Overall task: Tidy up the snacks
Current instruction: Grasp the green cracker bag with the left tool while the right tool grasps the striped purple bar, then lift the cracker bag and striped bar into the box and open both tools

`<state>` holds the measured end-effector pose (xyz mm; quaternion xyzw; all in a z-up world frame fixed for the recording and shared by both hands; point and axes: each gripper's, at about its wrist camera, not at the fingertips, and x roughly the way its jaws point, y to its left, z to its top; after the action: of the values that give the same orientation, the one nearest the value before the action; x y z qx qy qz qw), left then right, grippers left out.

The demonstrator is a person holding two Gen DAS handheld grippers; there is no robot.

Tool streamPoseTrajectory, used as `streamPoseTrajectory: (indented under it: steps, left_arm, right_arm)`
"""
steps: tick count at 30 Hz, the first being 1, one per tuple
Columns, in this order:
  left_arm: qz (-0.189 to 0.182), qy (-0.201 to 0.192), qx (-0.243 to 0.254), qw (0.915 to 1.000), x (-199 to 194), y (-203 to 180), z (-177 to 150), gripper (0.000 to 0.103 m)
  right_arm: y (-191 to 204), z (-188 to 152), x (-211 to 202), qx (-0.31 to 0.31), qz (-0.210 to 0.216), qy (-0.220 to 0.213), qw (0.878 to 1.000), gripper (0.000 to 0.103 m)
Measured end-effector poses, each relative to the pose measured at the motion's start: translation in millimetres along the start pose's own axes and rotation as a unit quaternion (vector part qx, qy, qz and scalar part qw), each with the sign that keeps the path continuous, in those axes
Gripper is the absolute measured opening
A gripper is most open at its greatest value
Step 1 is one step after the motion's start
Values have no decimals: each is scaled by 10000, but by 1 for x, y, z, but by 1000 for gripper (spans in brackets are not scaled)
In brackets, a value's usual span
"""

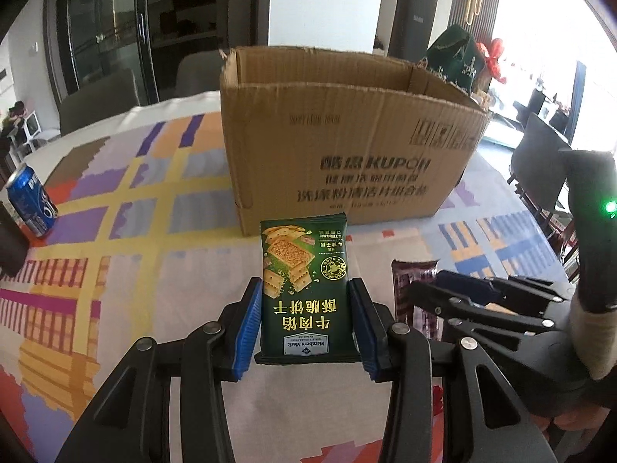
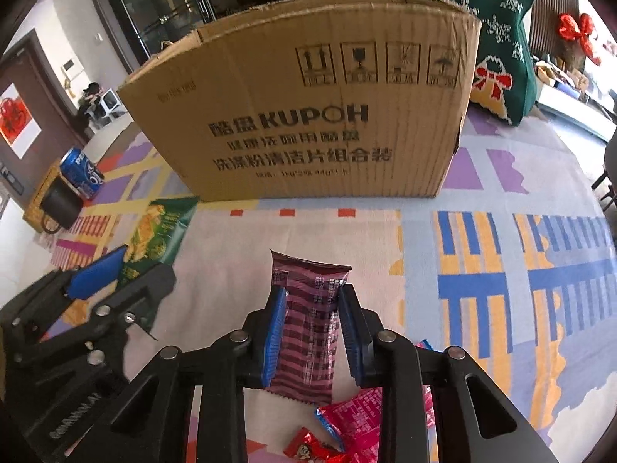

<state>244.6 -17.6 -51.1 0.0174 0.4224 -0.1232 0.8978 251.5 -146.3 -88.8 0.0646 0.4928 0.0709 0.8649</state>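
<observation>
My left gripper (image 1: 305, 289) is shut on a dark green cracker packet (image 1: 304, 289), its blue pads pressing both long edges, lifted a little above the tablecloth. An open cardboard box (image 1: 347, 142) stands just beyond it. My right gripper (image 2: 313, 297) is shut on a purple striped snack packet (image 2: 310, 324), held between its blue pads in front of the same box (image 2: 308, 115). The right gripper (image 1: 455, 289) with the purple packet (image 1: 408, 281) also shows at the right of the left wrist view. The left gripper's finger (image 2: 98, 274) and green packet (image 2: 162, 231) show at the left of the right wrist view.
A blue soda can (image 1: 32, 208) stands at the far left beside a black mug (image 2: 61, 202). Pink and red snack packets (image 2: 354, 420) lie under the right gripper. A green knitted stocking (image 2: 497, 38) stands right of the box. Chairs ring the patterned tablecloth (image 1: 127, 231).
</observation>
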Motion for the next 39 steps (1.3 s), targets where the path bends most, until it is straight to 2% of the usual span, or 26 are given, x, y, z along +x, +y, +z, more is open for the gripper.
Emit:
streamPoseTrajectory:
  steps: [7, 8, 9, 15, 17, 18, 19, 20, 21, 23, 31, 33, 35, 36, 39]
  left_arm:
    - [51, -60, -72, 9999, -7, 3, -1, 44]
    - [47, -68, -94, 9999, -9, 4, -1, 44]
    - [34, -83, -119, 9999, -10, 4, 0, 43]
    - [31, -179, -129, 9998, -16, 2, 1, 44]
    - [61, -188, -151, 9997, -18, 4, -1, 44]
    - [81, -183, -174, 9996, -19, 5, -2, 44]
    - [90, -164, -193, 9996, -19, 7, -4, 44]
    - [112, -137, -214, 9996, -19, 10, -6, 44]
    - [137, -123, -221, 9996, -18, 12, -7, 44]
    - [192, -77, -247, 9995, -17, 15, -11, 43]
    - [248, 104, -411, 9988, -10, 27, -22, 44]
    - [261, 137, -416, 9987, -8, 28, -24, 43]
    - [251, 173, -414, 9987, -7, 28, -27, 43]
    - [248, 189, -414, 9987, -6, 27, -27, 43]
    - [219, 201, -404, 9987, -5, 25, -28, 43]
  right_arm:
    - [-3, -3, -8, -58, -13, -172, 9998, 25]
    - [-4, -5, -12, -54, 2, -206, 9998, 11]
    - [-7, -6, -17, -58, 21, -248, 9997, 2]
    - [-5, -5, -36, -171, 139, -463, 9987, 2]
    - [-3, -5, -32, -260, 264, -311, 9988, 4]
    - [0, -6, -28, -239, 329, -215, 9989, 14]
    - [1, -7, -23, -228, 385, -74, 9990, 40]
    - [4, -8, -18, -248, 409, 22, 9989, 52]
    - [6, -10, -15, -280, 396, 62, 9988, 57]
    - [14, -13, -10, -458, 372, 55, 9982, 57]
    - [33, -21, 23, -965, 219, 558, 9935, 57]
    - [35, -24, 26, -1040, 115, 515, 9932, 57]
    - [36, -25, 26, -1090, 23, 476, 9929, 49]
    - [37, -26, 26, -1114, -9, 454, 9927, 40]
    - [36, -23, 26, -978, 64, 407, 9944, 36]
